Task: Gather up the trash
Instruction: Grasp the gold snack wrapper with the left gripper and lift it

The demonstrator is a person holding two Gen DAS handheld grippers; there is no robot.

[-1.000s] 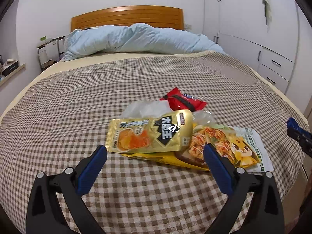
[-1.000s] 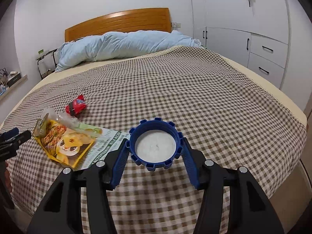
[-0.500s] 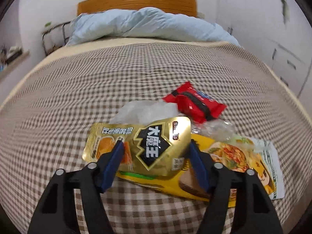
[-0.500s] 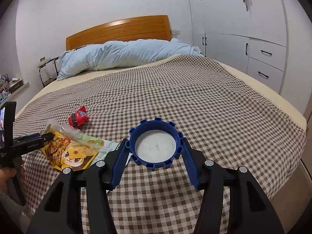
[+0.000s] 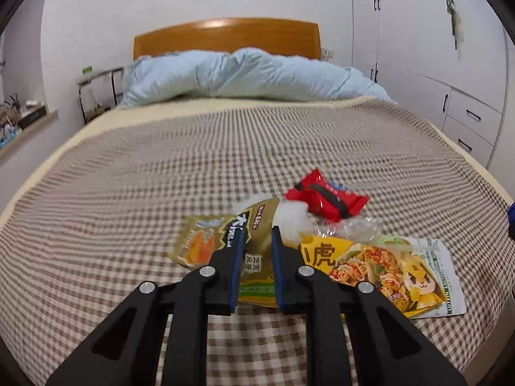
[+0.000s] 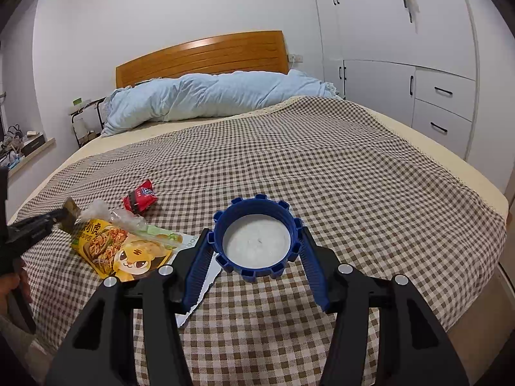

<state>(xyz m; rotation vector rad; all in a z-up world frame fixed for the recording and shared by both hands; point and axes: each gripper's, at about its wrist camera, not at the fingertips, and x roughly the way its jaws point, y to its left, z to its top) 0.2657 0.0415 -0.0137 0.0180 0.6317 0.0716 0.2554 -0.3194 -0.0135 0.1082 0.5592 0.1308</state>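
Observation:
A gold snack wrapper (image 5: 199, 241) lies on the checked bedspread (image 5: 128, 193). It stands folded up between the pads of my left gripper (image 5: 257, 234), whose jaws are closing and pinch it. Beside it lie a red wrapper (image 5: 325, 197), crumpled clear plastic (image 5: 293, 218) and a yellow tiger-print bag (image 5: 370, 267) over a white packet (image 5: 447, 276). In the right wrist view my right gripper (image 6: 256, 241) is shut on a blue ribbed cap (image 6: 254, 207) with a white inside, held above the bedspread. The left gripper (image 6: 62, 217) shows there at far left with the gold wrapper (image 6: 71, 212).
A light blue duvet (image 5: 251, 74) is bunched against the wooden headboard (image 5: 225, 35). White wardrobe drawers (image 6: 441, 106) stand along the right side. A shelf (image 5: 29, 122) and a small rack sit at the left. The bed's front edge is just below both grippers.
My left gripper moved forward over the gold wrapper and its jaws came together on it, buckling the wrapper upward. The right gripper kept still with the blue cap.

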